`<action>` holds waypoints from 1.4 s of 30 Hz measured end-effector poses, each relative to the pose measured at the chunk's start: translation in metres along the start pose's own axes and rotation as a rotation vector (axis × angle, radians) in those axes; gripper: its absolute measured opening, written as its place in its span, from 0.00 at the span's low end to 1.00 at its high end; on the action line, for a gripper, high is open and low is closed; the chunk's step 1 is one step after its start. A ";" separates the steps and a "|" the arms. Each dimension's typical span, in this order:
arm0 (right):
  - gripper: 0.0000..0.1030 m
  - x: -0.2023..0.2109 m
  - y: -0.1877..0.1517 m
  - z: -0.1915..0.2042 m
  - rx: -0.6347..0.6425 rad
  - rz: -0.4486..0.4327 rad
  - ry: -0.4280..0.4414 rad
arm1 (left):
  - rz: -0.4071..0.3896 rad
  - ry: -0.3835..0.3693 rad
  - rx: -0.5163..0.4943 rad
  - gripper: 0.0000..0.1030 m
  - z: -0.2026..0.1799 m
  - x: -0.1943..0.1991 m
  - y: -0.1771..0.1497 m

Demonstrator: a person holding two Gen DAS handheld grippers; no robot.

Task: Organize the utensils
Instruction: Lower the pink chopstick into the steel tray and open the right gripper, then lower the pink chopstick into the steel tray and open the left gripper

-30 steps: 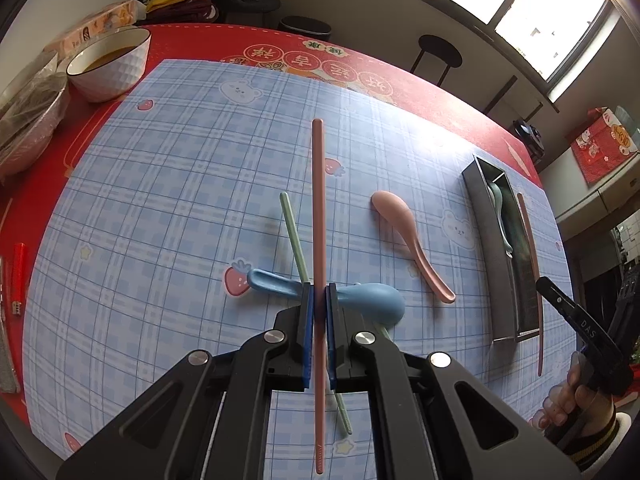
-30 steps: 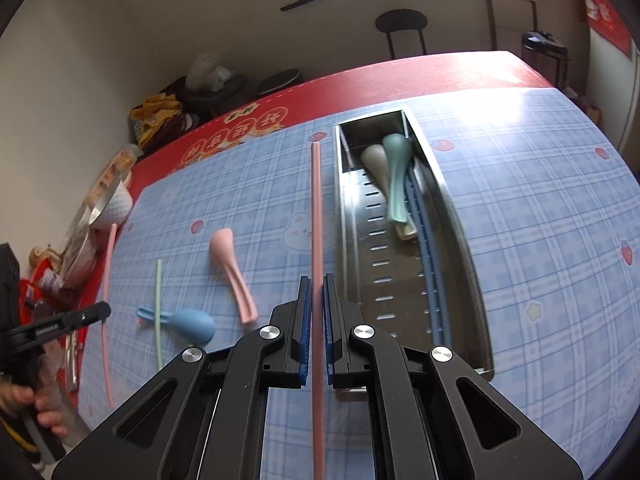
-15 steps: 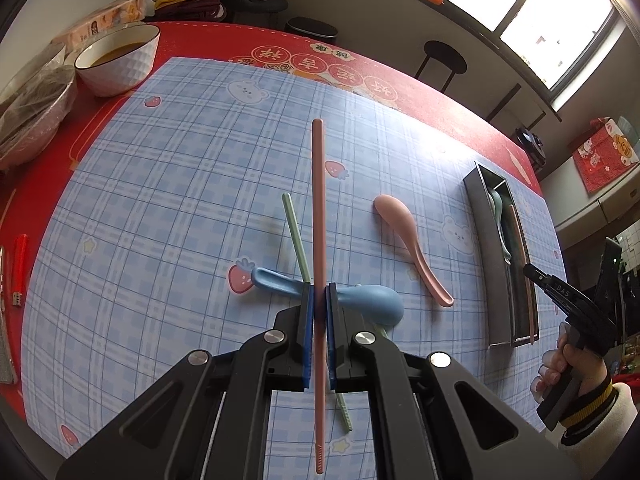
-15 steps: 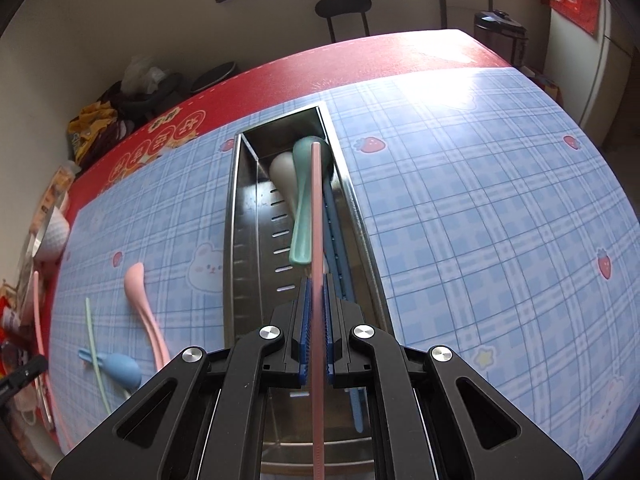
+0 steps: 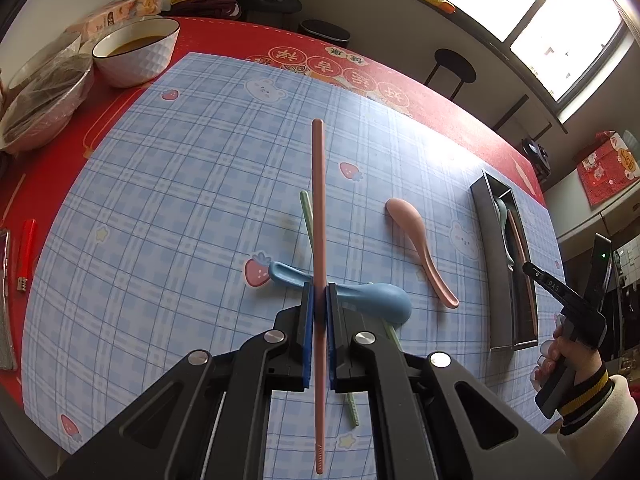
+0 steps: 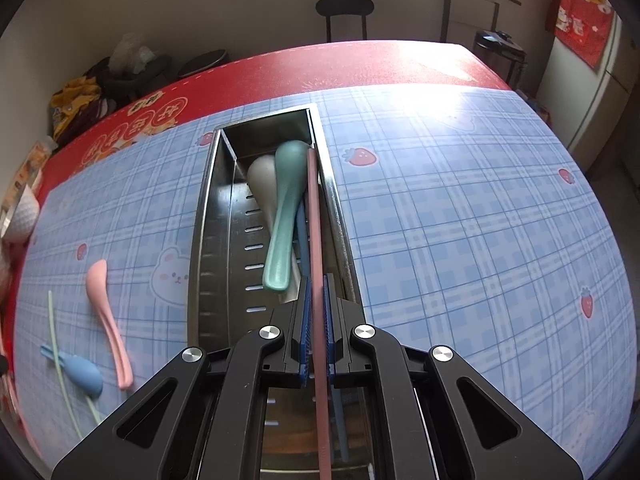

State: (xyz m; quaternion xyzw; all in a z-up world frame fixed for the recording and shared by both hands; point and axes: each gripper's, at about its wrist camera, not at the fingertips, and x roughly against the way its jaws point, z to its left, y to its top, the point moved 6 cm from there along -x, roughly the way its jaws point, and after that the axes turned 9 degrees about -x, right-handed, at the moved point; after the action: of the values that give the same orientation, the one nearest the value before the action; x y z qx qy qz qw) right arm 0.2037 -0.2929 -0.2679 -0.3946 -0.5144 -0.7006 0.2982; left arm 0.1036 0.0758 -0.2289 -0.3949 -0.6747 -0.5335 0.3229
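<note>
Slim pink chopstick, apparently matte

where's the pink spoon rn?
The pink plastic spoon lies loose on the blue checked mat, in the left wrist view between the blue plastic spoon and the steel utensil tray.

The long green chopstick is partly hidden behind the pink chopstick and the blue plastic spoon. In the right wrist view, the pale cream spoon is mostly covered by the teal spoon. The near end of the steel tray is hidden by the black gripper body. The white bowl is cut off at the left edge.
</note>
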 end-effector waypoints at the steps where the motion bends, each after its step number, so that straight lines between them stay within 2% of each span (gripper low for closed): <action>1: 0.07 0.003 0.000 0.000 0.005 -0.005 -0.001 | -0.001 -0.001 0.001 0.05 0.000 0.000 0.000; 5: 0.07 0.014 -0.001 -0.001 0.005 -0.019 0.012 | -0.005 -0.013 0.001 0.05 -0.003 0.001 0.003; 10: 0.07 0.031 -0.004 -0.013 -0.054 -0.034 0.037 | -0.011 -0.044 -0.007 0.05 -0.015 0.000 0.010; 18: 0.08 0.052 -0.030 -0.020 -0.062 -0.008 0.102 | -0.007 -0.093 -0.060 0.05 -0.049 -0.005 0.019; 19: 0.11 0.053 -0.034 -0.020 -0.061 -0.001 0.114 | -0.006 -0.100 -0.070 0.05 -0.055 -0.006 0.020; 21: 0.42 0.058 -0.039 -0.021 -0.056 -0.004 0.126 | -0.004 -0.113 -0.090 0.05 -0.066 -0.007 0.022; 22: 0.45 0.062 -0.041 -0.021 -0.049 -0.015 0.134 | -0.002 -0.119 -0.098 0.05 -0.072 -0.009 0.022; 25: 0.45 0.070 -0.045 -0.023 -0.030 -0.018 0.153 | 0.006 -0.138 -0.120 0.05 -0.089 -0.013 0.023; 27: 0.50 0.074 -0.046 -0.025 -0.028 -0.019 0.165 | 0.014 -0.152 -0.127 0.05 -0.101 -0.017 0.023; 32: 0.52 0.079 -0.045 -0.035 -0.023 -0.013 0.187 | 0.032 -0.188 -0.145 0.05 -0.135 -0.028 0.027; 42: 0.52 0.074 -0.034 -0.073 -0.021 0.000 0.177 | 0.105 -0.261 -0.158 0.05 -0.224 -0.079 0.036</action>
State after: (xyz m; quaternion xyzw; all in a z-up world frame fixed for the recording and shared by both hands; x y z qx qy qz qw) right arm 0.1198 -0.3540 -0.2328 -0.3343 -0.4786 -0.7380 0.3384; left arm 0.1762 -0.1534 -0.2303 -0.5198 -0.6453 -0.5115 0.2275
